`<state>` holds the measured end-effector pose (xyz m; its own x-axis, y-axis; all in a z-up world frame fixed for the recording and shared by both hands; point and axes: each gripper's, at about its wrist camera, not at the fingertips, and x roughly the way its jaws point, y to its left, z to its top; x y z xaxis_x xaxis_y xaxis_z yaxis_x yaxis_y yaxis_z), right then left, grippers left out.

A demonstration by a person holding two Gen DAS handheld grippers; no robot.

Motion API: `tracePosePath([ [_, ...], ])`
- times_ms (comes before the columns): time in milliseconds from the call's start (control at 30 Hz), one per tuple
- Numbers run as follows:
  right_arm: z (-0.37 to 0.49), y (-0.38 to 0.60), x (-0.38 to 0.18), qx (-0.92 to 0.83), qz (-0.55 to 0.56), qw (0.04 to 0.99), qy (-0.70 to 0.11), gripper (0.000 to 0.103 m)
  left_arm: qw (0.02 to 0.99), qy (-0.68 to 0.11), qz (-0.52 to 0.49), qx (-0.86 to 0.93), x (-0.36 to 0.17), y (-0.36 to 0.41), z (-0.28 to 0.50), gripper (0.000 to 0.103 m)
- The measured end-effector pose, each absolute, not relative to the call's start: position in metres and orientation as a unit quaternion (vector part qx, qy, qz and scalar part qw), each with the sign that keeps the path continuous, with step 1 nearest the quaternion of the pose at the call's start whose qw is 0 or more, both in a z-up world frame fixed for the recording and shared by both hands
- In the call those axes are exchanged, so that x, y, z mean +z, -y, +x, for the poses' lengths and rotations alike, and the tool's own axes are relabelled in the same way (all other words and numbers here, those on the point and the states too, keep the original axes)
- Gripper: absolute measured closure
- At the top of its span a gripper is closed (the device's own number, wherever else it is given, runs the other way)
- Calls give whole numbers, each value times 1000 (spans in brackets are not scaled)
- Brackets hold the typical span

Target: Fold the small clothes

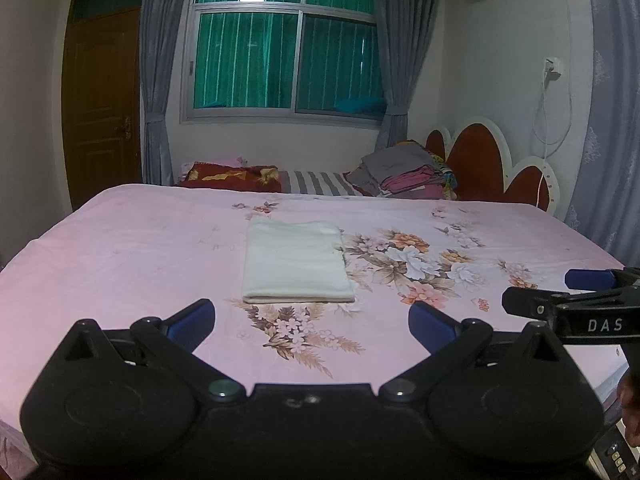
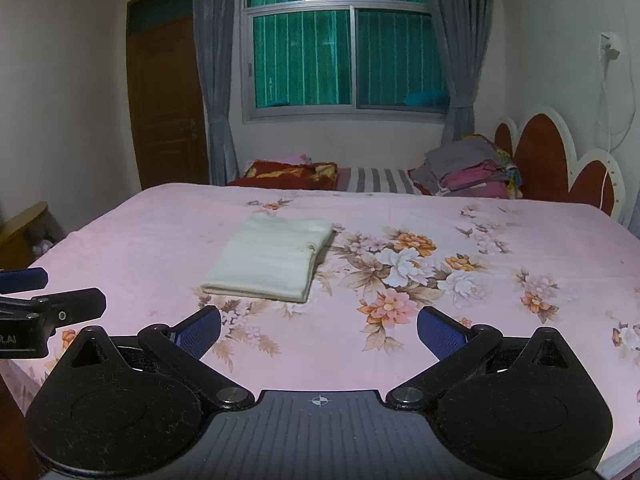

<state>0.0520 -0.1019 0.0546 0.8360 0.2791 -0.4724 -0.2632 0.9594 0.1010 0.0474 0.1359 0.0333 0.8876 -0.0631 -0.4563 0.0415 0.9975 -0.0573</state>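
Note:
A cream-white garment [image 1: 296,262] lies folded into a neat rectangle on the pink floral bed sheet [image 1: 120,248]. It also shows in the right wrist view [image 2: 270,258], left of centre on the sheet [image 2: 440,352]. My left gripper [image 1: 312,322] is open and empty, held a short way in front of the garment's near edge. My right gripper [image 2: 319,330] is open and empty, nearer the bed's front and to the right of the garment. The right gripper's fingers [image 1: 532,306] show at the right edge of the left wrist view, and the left gripper's fingers [image 2: 76,306] at the left edge of the right wrist view.
A pile of folded clothes [image 1: 404,174] sits at the far right of the bed by the red headboard [image 1: 480,160]. A dark red pillow [image 1: 232,176] and a striped one [image 1: 320,182] lie along the far edge under the window. A wooden door [image 1: 104,104] stands at the left.

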Motion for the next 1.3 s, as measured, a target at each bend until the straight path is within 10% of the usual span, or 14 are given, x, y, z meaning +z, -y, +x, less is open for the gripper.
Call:
tracePosePath([
  [1300,51,112,59,143,16,958,-249,0,970,-240,-19,-29,36,-139,52,0],
])
